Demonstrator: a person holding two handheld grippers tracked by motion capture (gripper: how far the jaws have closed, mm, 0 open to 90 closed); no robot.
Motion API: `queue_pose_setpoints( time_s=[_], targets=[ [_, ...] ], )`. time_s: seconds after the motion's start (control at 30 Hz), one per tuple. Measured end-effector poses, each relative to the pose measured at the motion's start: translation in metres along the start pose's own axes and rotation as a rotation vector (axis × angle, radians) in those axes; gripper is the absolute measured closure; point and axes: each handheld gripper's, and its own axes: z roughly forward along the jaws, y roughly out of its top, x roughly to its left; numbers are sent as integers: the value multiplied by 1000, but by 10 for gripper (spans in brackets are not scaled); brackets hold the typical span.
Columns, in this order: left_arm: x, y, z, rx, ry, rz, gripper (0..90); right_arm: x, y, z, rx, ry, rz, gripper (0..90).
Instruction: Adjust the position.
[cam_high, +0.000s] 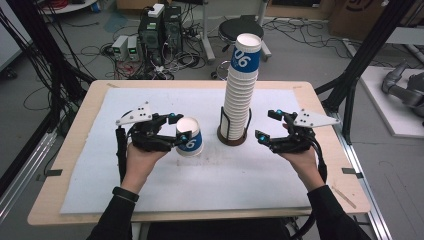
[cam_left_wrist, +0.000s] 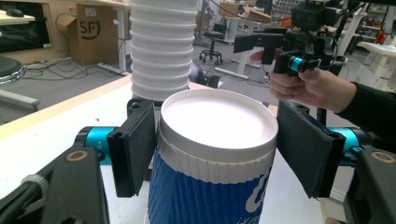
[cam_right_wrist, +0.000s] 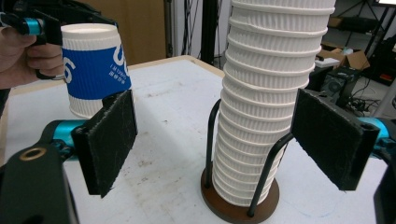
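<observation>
- Counter (cam_high: 75, 150): wood top with a white mat (cam_high: 150, 185) over most of it; mat is scuffed and stained in the right gripper view.
- Stack (cam_high: 241, 90): tall column of nested upside-down paper cups, right of mat centre, leaning slightly. Top cup has a blue band; the rest are white ribbed.
- Holder (cam_high: 232, 136): round brown base with black wire uprights around the foot of the stack.
- Left gripper (cam_high: 176, 134): held in the person's left hand (cam_high: 142, 157), left of the stack. Jaws closed on the cup, one pad at each side just under the bottom edge.
- Right gripper (cam_high: 266, 125): held in the right hand (cam_high: 300, 159), just right of the stack. Jaws open, nothing between the pads; in the right gripper view the stack sits ahead in the gap, not touched.
- Cup (cam_high: 189, 136): single blue-band paper cup, upside down, white bottom up, tilted a bit. Sits left of the holder, apart from it. Cannot tell if its rim rests on the mat or is just above it.
</observation>
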Motion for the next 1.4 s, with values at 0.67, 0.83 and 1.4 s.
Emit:
queue_pose_setpoints(
  time_s=[0.67,0.83,1.4],
  targets=[
    [-10,10,8,-18,-53,-18,302,1,-7,2,7,115,45,165],
    [-13,10,11,-20,-70,-25,302,6,-6,6,13,143,33,165],
    [-27,9,30,8,-122,-28,302,26,-9,28,88,256,9,165]
  ],
)
